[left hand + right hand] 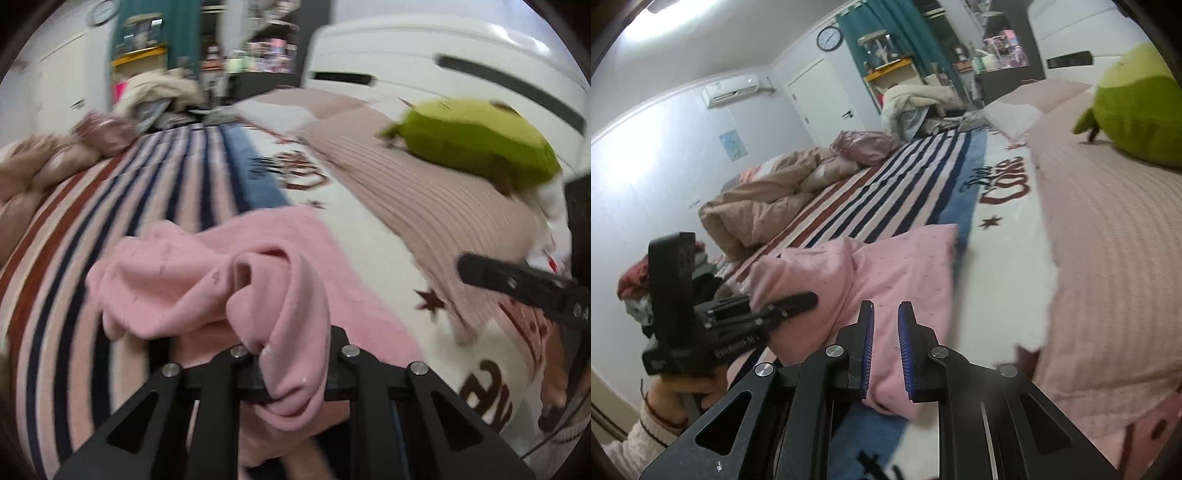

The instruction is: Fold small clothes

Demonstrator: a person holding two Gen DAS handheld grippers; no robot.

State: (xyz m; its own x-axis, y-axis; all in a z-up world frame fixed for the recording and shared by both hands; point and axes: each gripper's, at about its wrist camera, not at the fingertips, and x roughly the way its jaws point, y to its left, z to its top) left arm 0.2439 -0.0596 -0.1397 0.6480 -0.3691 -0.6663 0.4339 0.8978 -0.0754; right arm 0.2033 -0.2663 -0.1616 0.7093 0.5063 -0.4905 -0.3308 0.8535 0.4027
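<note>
Gripping a soft pink knitted garment (207, 273), the left gripper (291, 362) had its black fingers closed on a bunched fold of the cloth. In the left wrist view that fold rose from between the fingers at the bottom centre of the frame and hid their tips. The rest of the garment lay spread in the middle of the frame, partly on the bedspread striped in pink, dark blue and brown (110, 221) and partly on the white cover printed with dark red lettering and stars (1004, 229).

We saw the right gripper (886, 325) at the bottom centre of the right wrist view. Its blue ribbed pads (868, 347) were drawn almost together, with only a slim gap between them. The pink cloth showed through that gap, but we could not see the pads pinching it.

At the lower left of that frame a hand (683, 387) in a pale knitted sleeve held the left gripper, with one finger lying against the garment's edge.

At the upper right, a green plush cushion (476, 140) rested on a dusty pink ribbed blanket (406, 177), well apart from the garment.
</note>
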